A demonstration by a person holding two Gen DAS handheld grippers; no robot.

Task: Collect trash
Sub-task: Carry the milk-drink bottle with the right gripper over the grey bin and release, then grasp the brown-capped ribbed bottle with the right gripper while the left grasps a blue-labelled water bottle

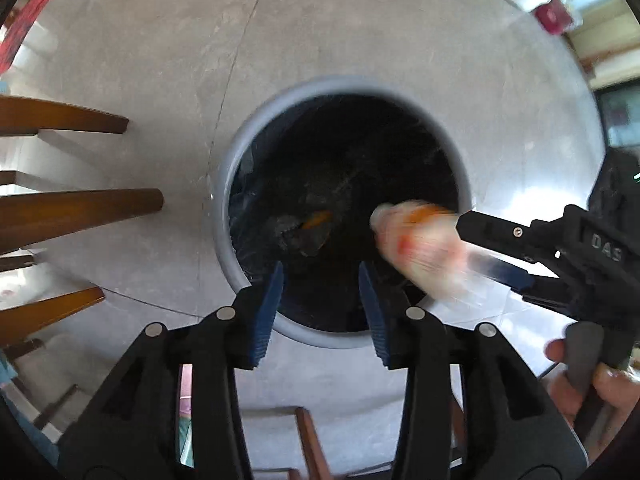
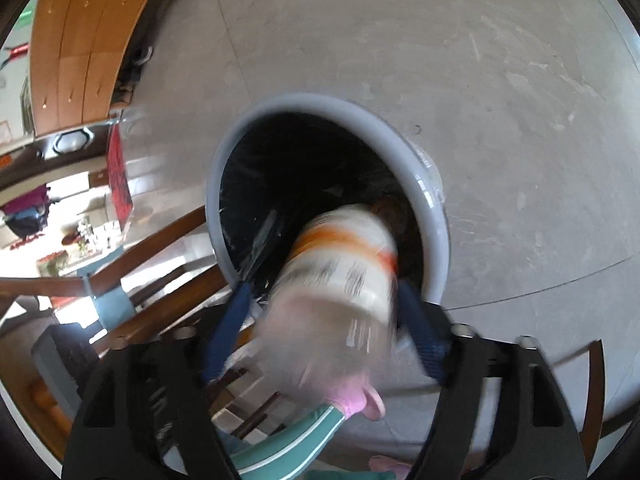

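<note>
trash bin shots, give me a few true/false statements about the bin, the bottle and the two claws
1. The bin has a grey rim and a dark liner. True.
2. The left claw grips a bottle. False: nothing is between its fingers.
3. The blurred bottle lies between the right claw fingers, above the bin's mouth. True.
4. The bin is completely empty. False: some scraps lie at its bottom.
5. The bin stands on a wooden table. False: it stands on the grey floor.
</note>
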